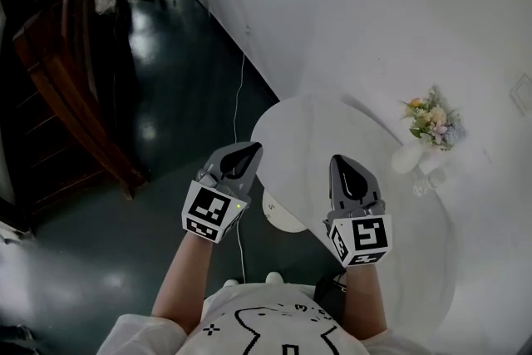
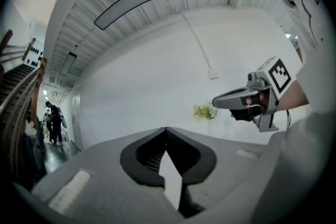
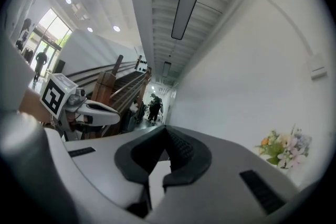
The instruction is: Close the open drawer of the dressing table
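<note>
Fingers [image 1: 237, 169] of left gripper [image 1: 249, 148], right gripper [image 1: 339, 161] pressed together; white tabletop [image 1: 309, 135], dark floor [image 1: 183, 96]

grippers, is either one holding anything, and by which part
Nothing is held. The grey left gripper and grey right gripper both have their jaws shut together with nothing between them.

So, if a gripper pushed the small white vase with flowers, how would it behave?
The white vase looks small and narrow, with a flower bunch wider than itself, so it would probably tip easily. It may be glazed ceramic, so slippery and breakable, but it is too small to tell.
</note>
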### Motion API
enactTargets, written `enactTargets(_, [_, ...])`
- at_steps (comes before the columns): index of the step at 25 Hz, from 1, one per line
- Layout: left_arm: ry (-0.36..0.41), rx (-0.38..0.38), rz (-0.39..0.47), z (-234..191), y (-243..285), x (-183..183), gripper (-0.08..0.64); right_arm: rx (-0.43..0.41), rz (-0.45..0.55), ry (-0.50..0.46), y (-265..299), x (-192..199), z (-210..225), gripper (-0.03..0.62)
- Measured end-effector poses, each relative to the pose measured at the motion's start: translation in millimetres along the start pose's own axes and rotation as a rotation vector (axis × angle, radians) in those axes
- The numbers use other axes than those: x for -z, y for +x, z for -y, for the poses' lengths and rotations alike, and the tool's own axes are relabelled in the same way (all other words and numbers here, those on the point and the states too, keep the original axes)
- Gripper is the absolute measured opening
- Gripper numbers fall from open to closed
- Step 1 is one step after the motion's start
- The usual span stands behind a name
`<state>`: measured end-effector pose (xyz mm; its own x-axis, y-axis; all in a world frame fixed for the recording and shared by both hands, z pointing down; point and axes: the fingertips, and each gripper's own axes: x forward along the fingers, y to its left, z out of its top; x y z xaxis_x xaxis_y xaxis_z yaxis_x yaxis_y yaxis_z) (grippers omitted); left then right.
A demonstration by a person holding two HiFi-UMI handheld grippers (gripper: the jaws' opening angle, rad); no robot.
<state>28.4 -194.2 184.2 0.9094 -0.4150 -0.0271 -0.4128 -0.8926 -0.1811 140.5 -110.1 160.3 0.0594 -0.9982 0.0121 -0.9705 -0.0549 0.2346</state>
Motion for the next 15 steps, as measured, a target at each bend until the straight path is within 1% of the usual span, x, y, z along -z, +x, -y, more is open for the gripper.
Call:
enactTargets(4, [-0.041,-0.076,0.044,-9.1,-11.1,-28.6,0.018,0.031,0.039,0.010,-7.7,-19.0,10.6,-0.002])
enactTargets(7, [-0.034,-0.109,0.084,-14.7,-19.0,-47.4,0.018,0.059,0.063,-0.007,-13.1,-32.6,15.6,-0.002])
enactTargets(9, [-0.004,-0.142,0.105,-19.4,-24.1,-59.8,0.018,0.073,0.080,-0.008,-17.0,-40.9,17.7,-0.002])
enactTargets(12, [0.077,-0.193,0.112,-24.1,-30.9,-74.8,0.018,0.080,0.118,0.026,-27.0,-51.4,19.5,-0.002])
enactTargets(13, [0.094,-0.198,0.118,-24.4,-33.0,-79.0,0.018,0.092,0.128,0.032,-30.6,-53.7,21.3,-0.002])
enactTargets(15, [0.100,-0.199,0.137,-24.9,-36.7,-85.6,0.018,0.110,0.141,0.030,-36.4,-56.9,24.9,-0.002])
